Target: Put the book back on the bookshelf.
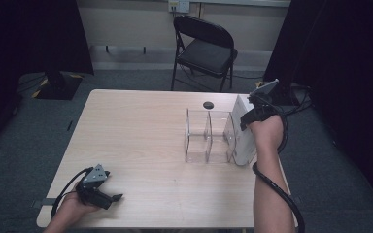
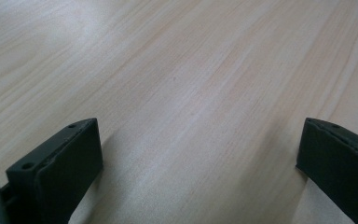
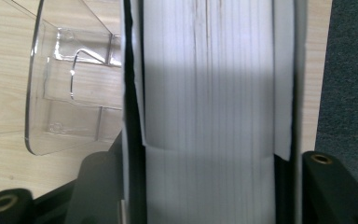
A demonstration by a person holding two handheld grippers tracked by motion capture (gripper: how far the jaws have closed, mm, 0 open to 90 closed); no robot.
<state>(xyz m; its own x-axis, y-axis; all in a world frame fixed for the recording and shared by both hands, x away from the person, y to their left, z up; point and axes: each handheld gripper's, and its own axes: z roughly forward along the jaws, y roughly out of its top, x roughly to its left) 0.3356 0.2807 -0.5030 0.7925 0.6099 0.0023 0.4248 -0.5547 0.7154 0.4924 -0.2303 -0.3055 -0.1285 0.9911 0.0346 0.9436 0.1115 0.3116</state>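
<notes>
Nearest us, the left gripper point(image 1: 108, 196) sits low at the table's front left corner, held in the person's left hand point(image 1: 73, 208), cable looping off the edge. Its 2 jaws are spread wide with nothing between them, just bare wood grain of the table point(image 2: 191, 93) running past in the left gripper view.

Moving up the right side now: the right forearm point(image 1: 271, 194) reaches forward, black cable point(image 1: 277, 187) trailing alongside. The right gripper point(image 1: 252, 114) is up on the white book point(image 1: 243, 131), which stands upright at the table's right edge. In the right gripper view the page block point(image 3: 209, 93) fills the gap, 1 jaw on each side, pinched on the book.

Just beside the book, on its left, stands the clear plastic file holder point(image 1: 209, 136), dividers upright, touching or nearly touching it.

Behind that, a small black disc point(image 1: 208, 105) lies on the table. Farthest back, a black folding chair point(image 1: 206, 48) on the grey carpet.
</notes>
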